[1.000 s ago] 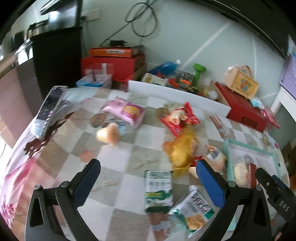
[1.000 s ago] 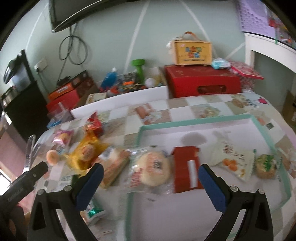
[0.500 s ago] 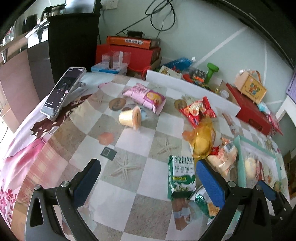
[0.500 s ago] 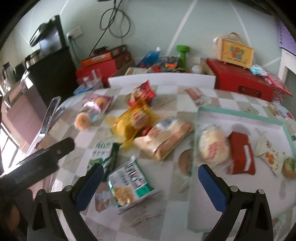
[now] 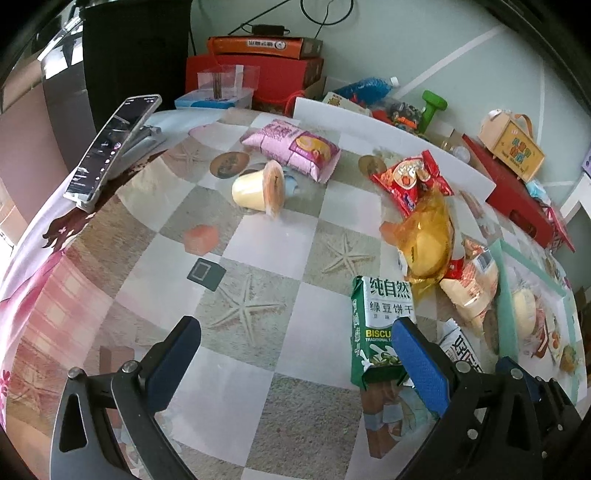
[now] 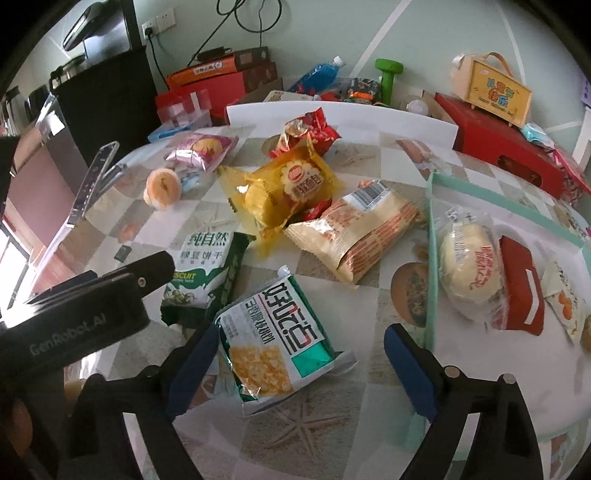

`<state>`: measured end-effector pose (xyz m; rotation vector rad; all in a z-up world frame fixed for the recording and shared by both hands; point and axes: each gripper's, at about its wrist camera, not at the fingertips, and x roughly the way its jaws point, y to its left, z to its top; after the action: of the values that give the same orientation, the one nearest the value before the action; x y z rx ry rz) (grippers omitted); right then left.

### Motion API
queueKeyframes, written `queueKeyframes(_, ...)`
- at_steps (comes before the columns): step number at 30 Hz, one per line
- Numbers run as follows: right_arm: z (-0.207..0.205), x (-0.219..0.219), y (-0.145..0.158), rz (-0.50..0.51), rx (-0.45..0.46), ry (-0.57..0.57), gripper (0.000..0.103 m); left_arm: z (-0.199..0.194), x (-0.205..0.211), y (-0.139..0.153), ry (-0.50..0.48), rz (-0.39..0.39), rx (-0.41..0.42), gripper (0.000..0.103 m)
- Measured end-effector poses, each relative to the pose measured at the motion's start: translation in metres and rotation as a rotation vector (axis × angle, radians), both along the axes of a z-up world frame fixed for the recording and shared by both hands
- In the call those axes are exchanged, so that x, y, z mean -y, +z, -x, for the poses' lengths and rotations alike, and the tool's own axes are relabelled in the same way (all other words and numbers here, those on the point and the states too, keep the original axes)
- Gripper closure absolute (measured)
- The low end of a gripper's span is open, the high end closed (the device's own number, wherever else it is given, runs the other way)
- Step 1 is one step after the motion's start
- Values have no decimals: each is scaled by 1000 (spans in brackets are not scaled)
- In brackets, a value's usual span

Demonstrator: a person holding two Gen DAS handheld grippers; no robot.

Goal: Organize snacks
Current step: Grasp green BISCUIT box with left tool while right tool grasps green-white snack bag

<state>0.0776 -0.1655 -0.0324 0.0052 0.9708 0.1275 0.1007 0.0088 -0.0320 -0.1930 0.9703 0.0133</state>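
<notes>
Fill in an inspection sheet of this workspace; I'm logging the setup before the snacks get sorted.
Surface: table with a checked cloth showing starfish prints.
Job's things: teal-rimmed tray holding a wrapped bun and a red packet; loose on the cloth are a green-and-white cracker packet, a green biscuit packet, a yellow cake packet and a pudding cup.
Clutter: phone on a stand.
Grippers: left tool open over bare cloth; right tool closing around the cracker packet, not yet pressing.
Cables: black loop on the wall.
Surroundings: red boxes, green dumbbell.
</notes>
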Motion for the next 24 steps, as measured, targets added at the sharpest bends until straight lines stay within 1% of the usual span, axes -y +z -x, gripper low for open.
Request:
queueKeyframes(7, -3, -5, -9, 19, -26, 11, 10, -5, 8, -6, -32, -10, -37, 0)
queueKeyframes(15, -5, -9, -14, 44, -33, 29, 11, -7, 12, -7, -43, -7, -46, 0)
queueKeyframes(21, -6, -2, -12, 33, -25, 2, 21, -10, 16, -7, -55, 12, -50, 0)
queueKeyframes(24, -7, 2, -11, 30, -20, -18, 29, -11, 19, -8, -62, 13, -54, 0)
